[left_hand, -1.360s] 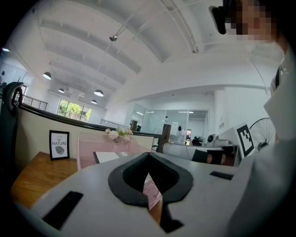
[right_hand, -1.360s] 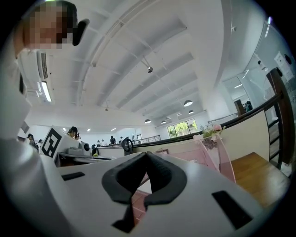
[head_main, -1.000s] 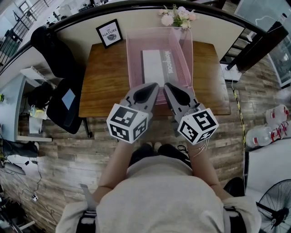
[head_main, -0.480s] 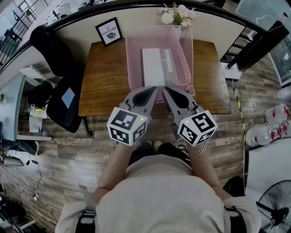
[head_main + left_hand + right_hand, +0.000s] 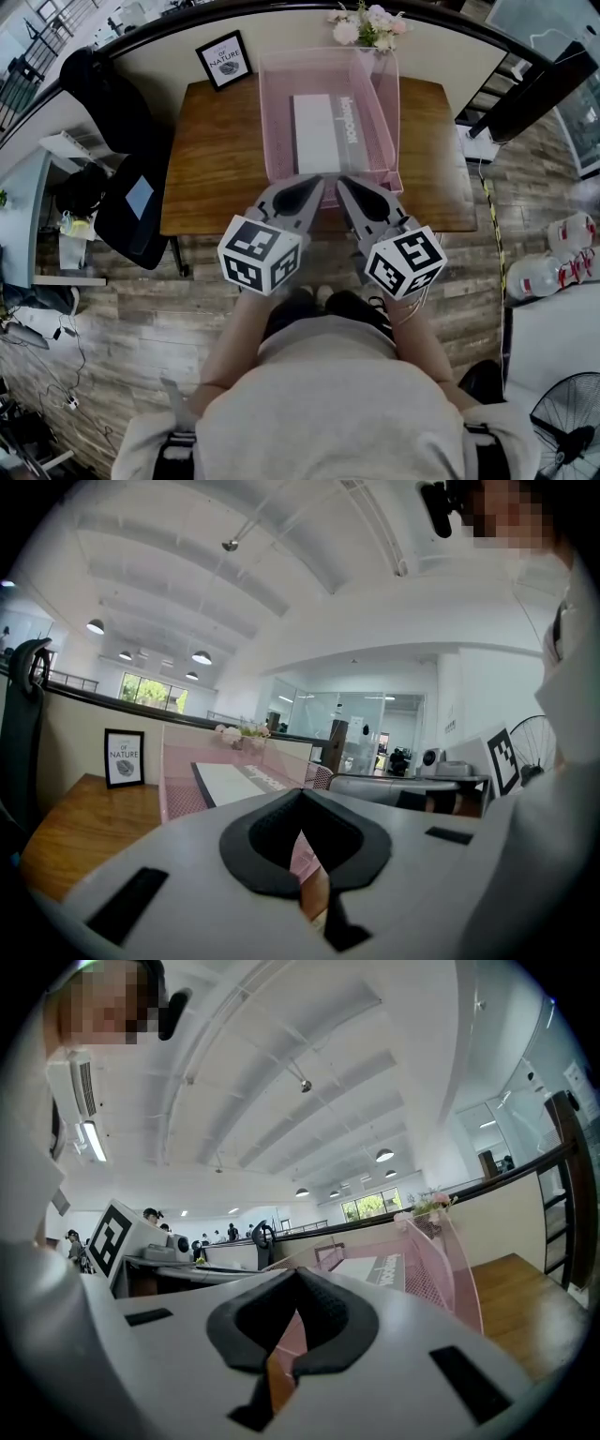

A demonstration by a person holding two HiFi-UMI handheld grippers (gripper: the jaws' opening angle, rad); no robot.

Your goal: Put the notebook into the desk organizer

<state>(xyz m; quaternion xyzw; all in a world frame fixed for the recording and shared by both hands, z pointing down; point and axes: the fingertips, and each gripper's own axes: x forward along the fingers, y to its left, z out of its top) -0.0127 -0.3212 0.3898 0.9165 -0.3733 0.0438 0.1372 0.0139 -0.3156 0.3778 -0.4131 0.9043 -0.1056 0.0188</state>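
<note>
The white notebook lies flat inside the pink desk organizer, which stands on the wooden desk. My left gripper and right gripper hang side by side over the desk's front edge, just short of the organizer's near wall. Both are shut with nothing between their jaws. In the left gripper view the left gripper faces the organizer and the notebook. From the right gripper I see the organizer and the notebook ahead.
A framed picture and a bunch of flowers stand at the desk's back edge. A black chair sits left of the desk. Water bottles and a fan are on the floor at the right.
Both grippers have stayed almost in place at the desk's front edge, and the notebook has not moved in the organizer.
</note>
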